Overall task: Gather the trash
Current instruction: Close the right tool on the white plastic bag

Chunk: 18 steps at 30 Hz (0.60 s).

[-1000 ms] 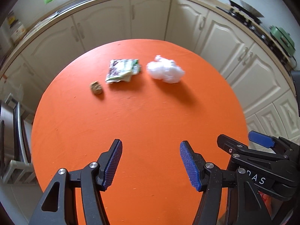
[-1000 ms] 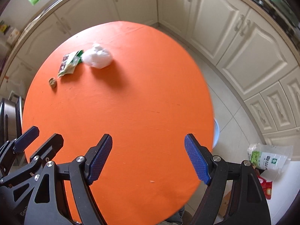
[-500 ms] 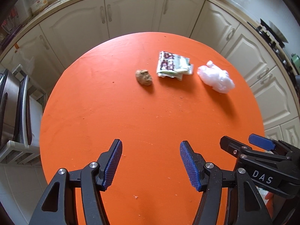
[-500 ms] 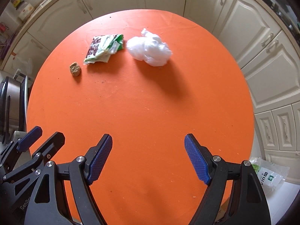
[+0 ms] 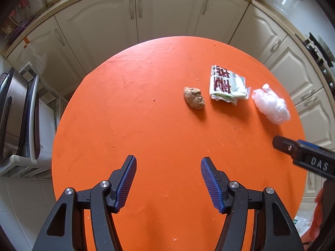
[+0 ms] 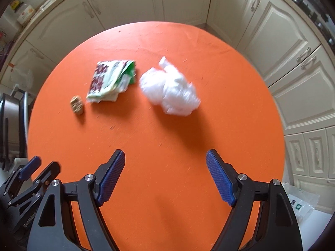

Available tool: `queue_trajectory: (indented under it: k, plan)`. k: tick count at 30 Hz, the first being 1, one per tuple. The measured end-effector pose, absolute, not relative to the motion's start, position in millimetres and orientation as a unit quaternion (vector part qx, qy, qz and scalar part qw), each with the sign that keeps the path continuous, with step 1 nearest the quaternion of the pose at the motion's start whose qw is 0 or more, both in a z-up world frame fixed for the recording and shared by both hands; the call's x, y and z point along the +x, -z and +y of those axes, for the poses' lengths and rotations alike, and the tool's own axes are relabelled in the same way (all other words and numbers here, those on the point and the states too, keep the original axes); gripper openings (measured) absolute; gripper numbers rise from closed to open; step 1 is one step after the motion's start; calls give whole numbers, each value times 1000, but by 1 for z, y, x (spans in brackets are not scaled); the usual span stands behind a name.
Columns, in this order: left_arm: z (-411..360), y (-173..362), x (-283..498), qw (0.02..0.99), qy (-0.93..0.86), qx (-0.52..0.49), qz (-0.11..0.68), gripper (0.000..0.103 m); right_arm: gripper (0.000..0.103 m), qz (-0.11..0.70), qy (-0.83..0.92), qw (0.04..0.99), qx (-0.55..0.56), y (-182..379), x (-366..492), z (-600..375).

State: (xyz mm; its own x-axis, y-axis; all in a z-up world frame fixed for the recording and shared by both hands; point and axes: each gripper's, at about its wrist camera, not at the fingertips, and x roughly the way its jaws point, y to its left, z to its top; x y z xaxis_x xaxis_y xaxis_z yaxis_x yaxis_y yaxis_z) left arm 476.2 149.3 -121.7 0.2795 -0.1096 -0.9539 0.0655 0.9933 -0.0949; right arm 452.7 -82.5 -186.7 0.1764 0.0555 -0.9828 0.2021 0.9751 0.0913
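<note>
Three bits of trash lie in a row on the round orange table (image 5: 146, 125): a brown crumbly lump (image 5: 194, 97), a folded green-and-white wrapper (image 5: 227, 85) and a crumpled white plastic bag (image 5: 271, 106). The right wrist view shows the same lump (image 6: 76, 105), wrapper (image 6: 111, 80) and bag (image 6: 170, 90). My left gripper (image 5: 168, 181) hangs open over bare table, short of the lump. My right gripper (image 6: 165, 175) is open too, with nothing between its fingers, just short of the bag. The right gripper's finger (image 5: 303, 154) pokes in at the left view's right edge.
Cream kitchen cabinets (image 5: 167, 10) curve round the far side of the table. A metal rack with appliances (image 5: 18, 115) stands at the left. A hob (image 6: 309, 6) sits on the counter at the right. Plastic bags (image 6: 301, 202) lie on the floor by the table's right edge.
Both grippers have moved across the table toward the trash, which now looks larger and nearer. In the left view the trash has slid rightward. Jaws unchanged.
</note>
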Motion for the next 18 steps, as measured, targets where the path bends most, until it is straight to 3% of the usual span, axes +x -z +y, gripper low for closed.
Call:
queue_trajectory:
  k: [13,17,18]
  plan:
    - [156,143,520,789,35,-27,613,60,84,669,48,732,120,230,520,-116]
    - [157,147,526,788,31,-27,614,60,82,656,43,745,113,226,526,-114]
    - [157,148,527,787,30,-27,616,60,77,656,43,746,111,226,526,-114]
